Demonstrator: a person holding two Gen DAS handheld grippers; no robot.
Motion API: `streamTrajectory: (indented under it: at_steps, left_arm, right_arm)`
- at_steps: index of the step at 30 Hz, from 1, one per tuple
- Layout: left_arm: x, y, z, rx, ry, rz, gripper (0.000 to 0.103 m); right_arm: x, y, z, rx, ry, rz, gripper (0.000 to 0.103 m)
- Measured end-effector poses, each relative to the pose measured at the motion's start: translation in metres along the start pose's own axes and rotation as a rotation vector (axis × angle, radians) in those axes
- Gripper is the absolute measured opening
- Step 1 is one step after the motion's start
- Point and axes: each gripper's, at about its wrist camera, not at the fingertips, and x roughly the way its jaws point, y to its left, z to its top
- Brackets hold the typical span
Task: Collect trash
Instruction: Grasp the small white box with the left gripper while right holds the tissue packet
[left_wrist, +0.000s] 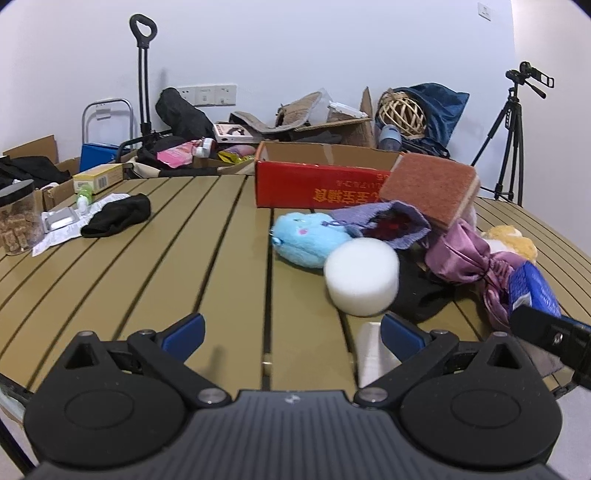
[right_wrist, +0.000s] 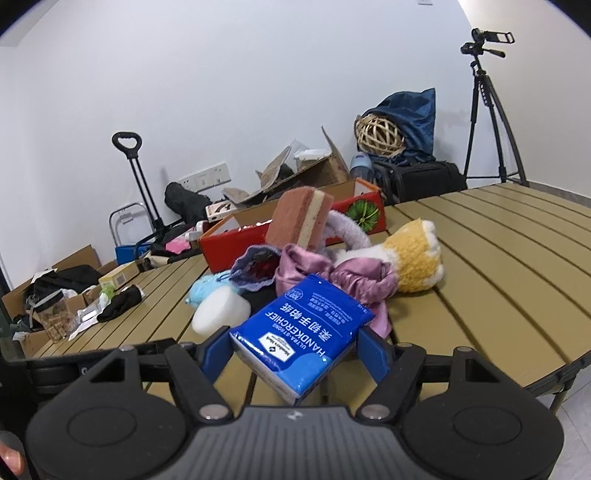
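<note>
So, quick rundown of what's on the slatted table (left_wrist: 147, 266):

Right gripper (right_wrist: 295, 349): clamped on a blue tissue pack (right_wrist: 301, 332), both blue pads pressed against its 2 long sides, pack tilted with the white-label end nearest the camera. Held just above the tabletop, at 6 o'clock from the pile.

Left gripper (left_wrist: 291, 328): jaws spread wide, nothing between them. Its 2 blue tips hang low over the bare slats, with the white foam puck at about 1 o'clock from it.

Tissue pack from the left cam: pokes in at 3 o'clock, right gripper's black finger across it.

White foam puck (left_wrist: 362, 277): round, sitting on a black cloth (left_wrist: 417, 291), touching the light blue plush (left_wrist: 306, 240) at its 10 o'clock.

Sponge (left_wrist: 430, 184): orange-brown scrub side up, propped tilted on top of the pile, leaning toward the red box.

Red cardboard box (left_wrist: 314, 184): open top, at 12 o'clock behind the pile, printed lettering on the side.

Purple knit pouch (left_wrist: 384, 221): mouth open, something dark red inside, can't really tell what.

Pink satin cloth (right_wrist: 332, 273): bunched up, right behind the tissue pack.

Yellow and white plush (right_wrist: 413, 254): at 2 o'clock from the pack, lying on its side.

Far left edge: black sock (left_wrist: 118, 218), papers, a jar of brown chunks (left_wrist: 18, 221).
</note>
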Motion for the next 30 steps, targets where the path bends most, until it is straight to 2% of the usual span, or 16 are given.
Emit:
streamTrajectory:
  at_steps: [13, 22, 25, 28, 29, 30]
  left_arm:
    - [0.002, -0.031, -0.007, 0.034, -0.017, -0.032, 0.101]
    - [0.013, -0.040, -0.010, 0.025, 0.014, -0.035, 0.072]
    - [0.016, -0.041, -0.010, 0.025, 0.026, -0.041, 0.056]
    - [0.019, -0.040, -0.011, 0.019, 0.044, -0.062, 0.032]
    - [0.019, -0.040, -0.011, 0.018, 0.043, -0.068, 0.020]
    - [0.019, -0.040, -0.011, 0.020, 0.043, -0.072, 0.019]
  right_arm:
    - [-0.017, -0.026, 0.002, 0.007, -0.028, -0.049, 0.072]
    - [-0.023, -0.037, -0.001, 0.005, -0.020, -0.073, 0.072]
    - [-0.024, -0.038, -0.002, 0.004, -0.018, -0.077, 0.072]
    - [-0.025, -0.039, -0.003, 0.004, -0.018, -0.076, 0.072]
    - [-0.026, -0.039, -0.003, 0.003, -0.018, -0.076, 0.072]
    - [-0.026, -0.040, -0.003, 0.002, -0.019, -0.075, 0.072]
